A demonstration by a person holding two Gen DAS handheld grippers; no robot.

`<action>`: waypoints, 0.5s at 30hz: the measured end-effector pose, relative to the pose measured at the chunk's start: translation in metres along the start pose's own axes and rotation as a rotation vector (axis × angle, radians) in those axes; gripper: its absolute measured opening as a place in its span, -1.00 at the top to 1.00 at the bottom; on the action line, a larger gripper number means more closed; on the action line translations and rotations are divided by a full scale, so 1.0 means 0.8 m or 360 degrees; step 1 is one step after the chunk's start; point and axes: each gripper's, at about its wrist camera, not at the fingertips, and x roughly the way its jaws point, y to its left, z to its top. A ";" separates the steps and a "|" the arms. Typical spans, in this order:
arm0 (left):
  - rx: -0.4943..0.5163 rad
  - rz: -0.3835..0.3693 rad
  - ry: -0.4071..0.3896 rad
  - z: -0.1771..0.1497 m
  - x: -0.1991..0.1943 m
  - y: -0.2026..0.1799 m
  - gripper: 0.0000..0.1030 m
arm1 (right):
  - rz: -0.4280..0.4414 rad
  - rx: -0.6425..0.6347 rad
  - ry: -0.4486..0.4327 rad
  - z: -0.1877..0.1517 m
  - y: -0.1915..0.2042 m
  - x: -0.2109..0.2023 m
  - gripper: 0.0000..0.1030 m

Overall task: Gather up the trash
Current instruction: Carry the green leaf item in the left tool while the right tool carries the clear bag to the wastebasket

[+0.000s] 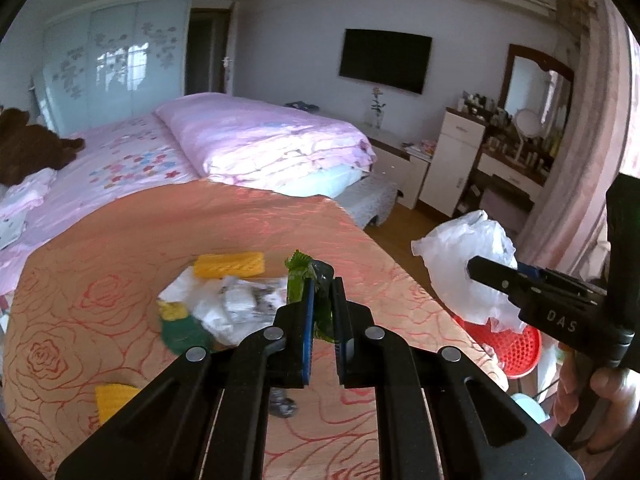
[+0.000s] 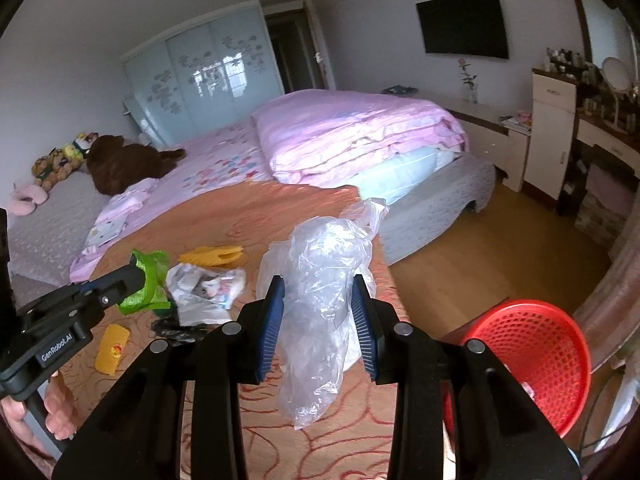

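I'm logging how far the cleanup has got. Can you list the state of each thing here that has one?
left tool: shut on green wrapper, held above the table
right tool: shut on clear plastic bag, crumpled, hanging down
red basket: upright beside the table, nearly empty
yellow wrappers: lying flat on the table
printed white bag: crumpled on the table
wardrobe: doors shut
TV: off
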 end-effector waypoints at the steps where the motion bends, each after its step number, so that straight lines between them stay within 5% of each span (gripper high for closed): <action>1: 0.0014 -0.0012 0.0006 0.000 0.003 -0.006 0.84 | -0.0008 0.0006 -0.0002 -0.001 -0.003 -0.001 0.35; 15: 0.0157 -0.0190 0.0059 0.007 0.035 -0.083 0.84 | -0.0182 0.0132 -0.0060 -0.010 -0.072 -0.041 0.35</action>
